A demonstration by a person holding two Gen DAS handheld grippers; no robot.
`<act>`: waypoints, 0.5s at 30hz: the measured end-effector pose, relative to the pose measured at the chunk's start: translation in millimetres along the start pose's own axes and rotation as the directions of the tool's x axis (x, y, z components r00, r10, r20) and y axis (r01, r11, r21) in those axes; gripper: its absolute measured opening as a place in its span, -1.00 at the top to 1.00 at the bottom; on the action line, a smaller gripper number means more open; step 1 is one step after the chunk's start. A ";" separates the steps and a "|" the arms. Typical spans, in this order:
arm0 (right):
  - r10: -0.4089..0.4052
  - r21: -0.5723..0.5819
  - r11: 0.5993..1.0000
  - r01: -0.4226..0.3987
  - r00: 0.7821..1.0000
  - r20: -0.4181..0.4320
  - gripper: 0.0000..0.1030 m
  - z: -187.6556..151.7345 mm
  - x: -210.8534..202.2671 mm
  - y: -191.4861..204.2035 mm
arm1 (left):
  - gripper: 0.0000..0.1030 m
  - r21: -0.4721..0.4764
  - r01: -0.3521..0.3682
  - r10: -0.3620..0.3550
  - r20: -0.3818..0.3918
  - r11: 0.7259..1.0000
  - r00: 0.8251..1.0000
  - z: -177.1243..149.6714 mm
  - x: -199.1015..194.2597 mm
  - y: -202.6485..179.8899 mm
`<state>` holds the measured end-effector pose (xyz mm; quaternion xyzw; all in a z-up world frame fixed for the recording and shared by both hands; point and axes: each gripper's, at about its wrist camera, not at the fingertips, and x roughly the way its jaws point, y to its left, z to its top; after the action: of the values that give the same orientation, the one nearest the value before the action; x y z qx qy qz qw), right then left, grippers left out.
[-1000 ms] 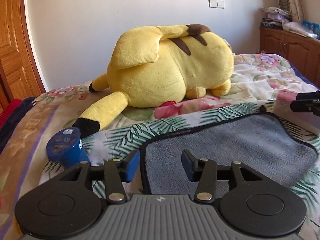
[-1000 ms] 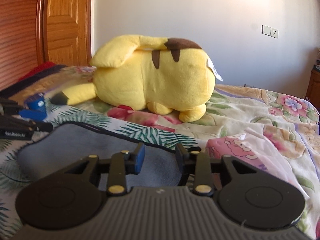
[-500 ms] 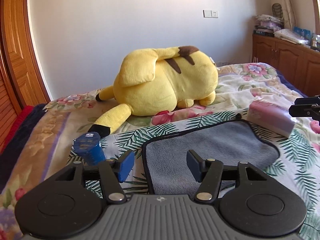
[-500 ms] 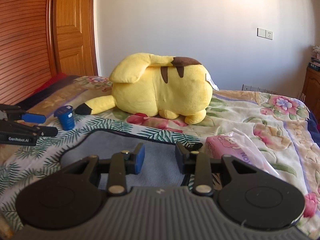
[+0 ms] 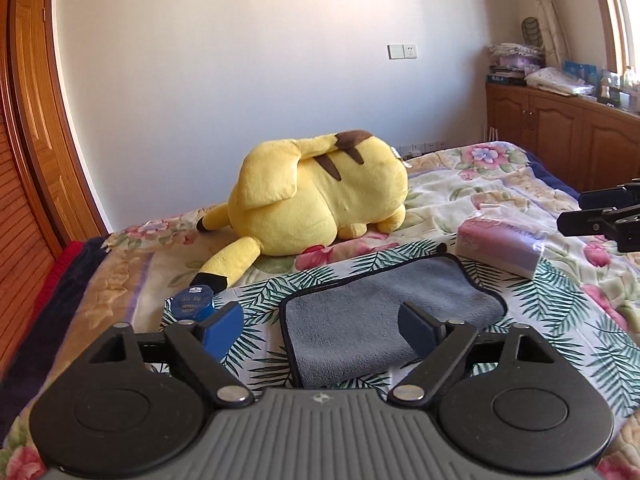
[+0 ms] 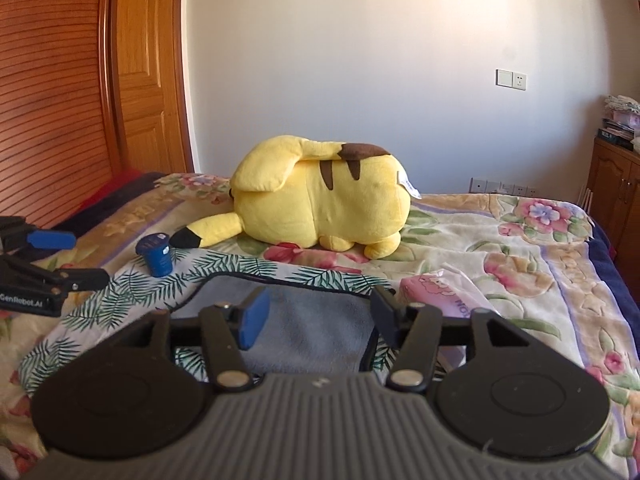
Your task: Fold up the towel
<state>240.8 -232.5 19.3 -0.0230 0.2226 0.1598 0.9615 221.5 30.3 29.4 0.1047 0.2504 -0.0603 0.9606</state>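
Between the spread fingers of the left gripper [image 5: 320,330] and of the right gripper [image 6: 316,312], both empty and clear of the cloth, lies the grey towel [image 5: 384,312], flat on the bed [image 5: 560,300]. Its smooth, doubled-looking shape suggests the folding is done. Beside it stand a blue bottle [image 5: 194,302] left, a pink tissue pack [image 5: 500,244] right, and a yellow plush toy [image 5: 320,200] farther off.

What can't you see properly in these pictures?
- Towel near edge: hidden behind the right gripper body, right wrist view.
- Blue bottle base: covered by the left gripper finger, left wrist view; label too small.
- Plush toy face: turned away, both views.
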 end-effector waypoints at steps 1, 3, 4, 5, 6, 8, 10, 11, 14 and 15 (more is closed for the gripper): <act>-0.003 0.002 1.000 0.003 1.000 0.002 -0.18 -0.7 -3.6 0.7 | -0.35 0.002 0.003 -0.003 0.001 1.000 1.000 0.0 -5.3 -1.2; -0.007 0.011 1.000 0.007 1.000 0.002 -0.20 -1.8 -10.8 2.3 | -0.38 0.009 0.005 -0.005 0.003 1.000 1.000 -0.1 -15.4 -3.1; -0.008 0.016 1.000 0.008 1.000 0.001 -0.22 -2.5 -14.6 3.1 | -0.39 0.013 0.006 -0.006 0.004 1.000 1.000 -0.1 -20.3 -3.7; -0.009 0.020 1.000 0.009 1.000 0.001 -0.24 -2.9 -17.9 3.6 | -0.43 0.017 0.007 -0.007 0.006 1.000 1.000 -0.7 -25.8 -4.7; -0.012 0.023 1.000 0.012 1.000 0.002 -0.32 -3.2 -21.2 4.3 | -0.46 0.018 0.009 -0.009 0.008 1.000 1.000 -1.3 -31.1 -5.3; -0.021 0.025 0.999 0.020 1.000 0.011 -0.50 -3.3 -28.6 5.5 | -0.51 0.017 0.013 -0.013 0.013 1.000 1.000 -2.4 -40.5 -6.0; -0.028 0.025 0.999 0.027 0.999 0.021 -0.69 -3.0 -35.8 7.0 | -0.58 0.014 0.019 -0.019 0.018 1.000 1.000 -4.0 -49.4 -7.2; -0.029 0.027 0.999 0.029 0.999 0.025 -0.71 -2.8 -39.2 7.2 | -0.61 0.013 0.021 -0.021 0.020 1.000 1.000 -4.7 -53.3 -7.9; -0.032 0.031 0.999 0.032 0.999 0.021 -0.83 -3.5 -48.0 8.7 | -0.66 0.009 0.025 -0.025 0.025 1.000 0.999 -6.1 -65.0 -10.6; -0.034 0.030 0.999 0.034 0.999 0.022 -0.96 -3.8 -50.7 9.6 | -0.68 0.005 0.025 -0.025 0.027 1.000 0.999 -6.9 -69.0 -11.4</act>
<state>193.1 -238.8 38.3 -0.0109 0.2134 0.1405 0.9668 156.4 25.2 55.6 0.1031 0.2385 -0.0746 0.9628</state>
